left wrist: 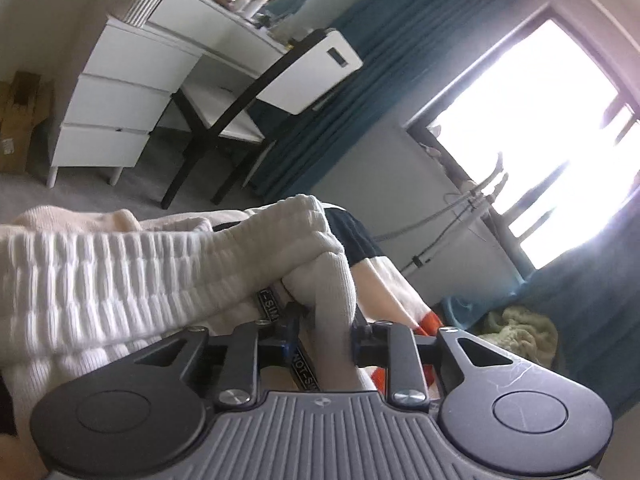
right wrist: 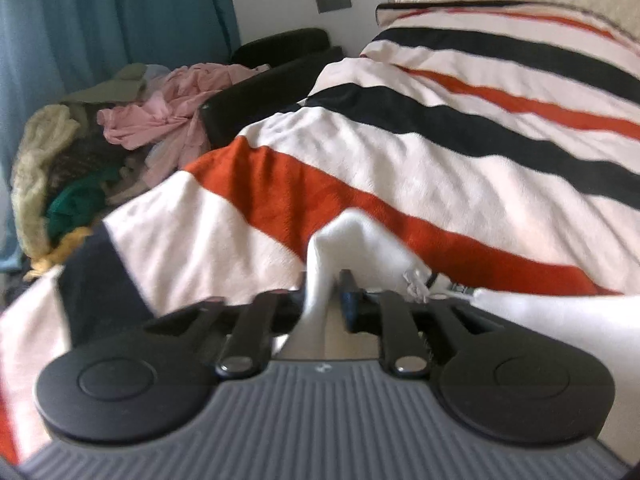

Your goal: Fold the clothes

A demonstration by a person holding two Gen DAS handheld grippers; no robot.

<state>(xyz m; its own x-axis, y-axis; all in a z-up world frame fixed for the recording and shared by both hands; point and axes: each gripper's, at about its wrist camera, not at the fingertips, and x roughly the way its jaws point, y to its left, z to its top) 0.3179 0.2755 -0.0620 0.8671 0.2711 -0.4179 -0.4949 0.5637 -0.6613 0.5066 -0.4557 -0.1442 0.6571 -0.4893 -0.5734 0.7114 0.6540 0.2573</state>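
Between the fingers of the left gripper (left wrist: pixel 320 320) a fold of the white ribbed sweater (left wrist: pixel 120 276) stands; the fingers are part open and whether they press on the cloth I cannot tell. From there the sweater spreads to the left. On the right gripper (right wrist: pixel 324 300) the fingers are also part open, with a white fold (right wrist: pixel 340 236) of the same sweater between them, lying on the striped blanket (right wrist: pixel 440 152) of the bed. A pile of clothes (right wrist: pixel 100 152) lies beside the bed, near the blue curtain (right wrist: pixel 100 12)

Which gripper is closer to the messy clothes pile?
Left, probably. The clothes pile sits just right of the left gripper; from the right gripper it lies farther left, across the striped blanket.
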